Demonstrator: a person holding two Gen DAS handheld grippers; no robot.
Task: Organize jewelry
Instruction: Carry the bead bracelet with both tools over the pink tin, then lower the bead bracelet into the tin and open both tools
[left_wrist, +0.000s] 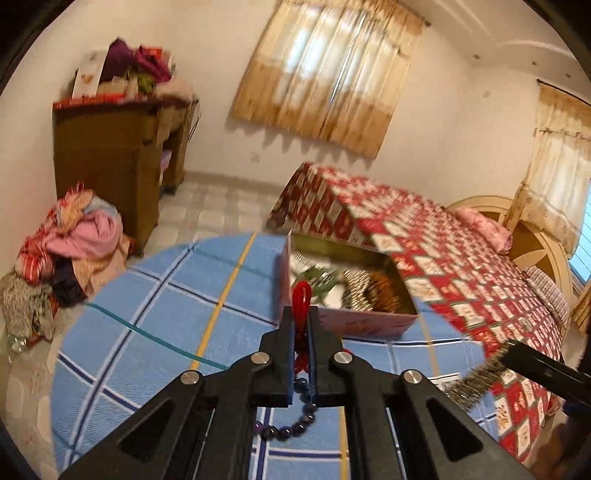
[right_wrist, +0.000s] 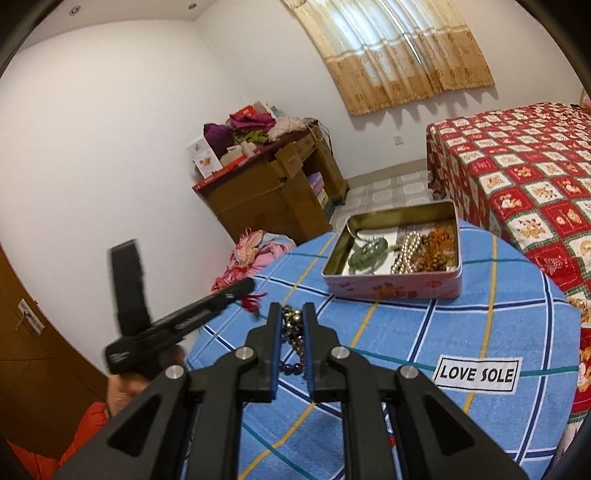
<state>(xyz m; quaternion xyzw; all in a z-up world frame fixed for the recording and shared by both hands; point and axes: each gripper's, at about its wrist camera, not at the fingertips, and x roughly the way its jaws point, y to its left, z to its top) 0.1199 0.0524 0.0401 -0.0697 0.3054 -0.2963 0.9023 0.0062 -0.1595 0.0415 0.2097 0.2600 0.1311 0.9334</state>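
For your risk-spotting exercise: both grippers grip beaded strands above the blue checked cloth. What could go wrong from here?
1. The purple bead bracelet dangles beneath the left gripper, held only by its red cord; it might slip.
2. The right gripper pinches a bunched dark bead strand; loops may snag on the tin rim.

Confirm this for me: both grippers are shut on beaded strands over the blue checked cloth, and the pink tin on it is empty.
Wrong on the tin. The right wrist view shows the pink tin already holding a green bangle, pearls and brown beads. The rest stands: left gripper and right gripper each clamp a beaded strand over the blue checked cloth.
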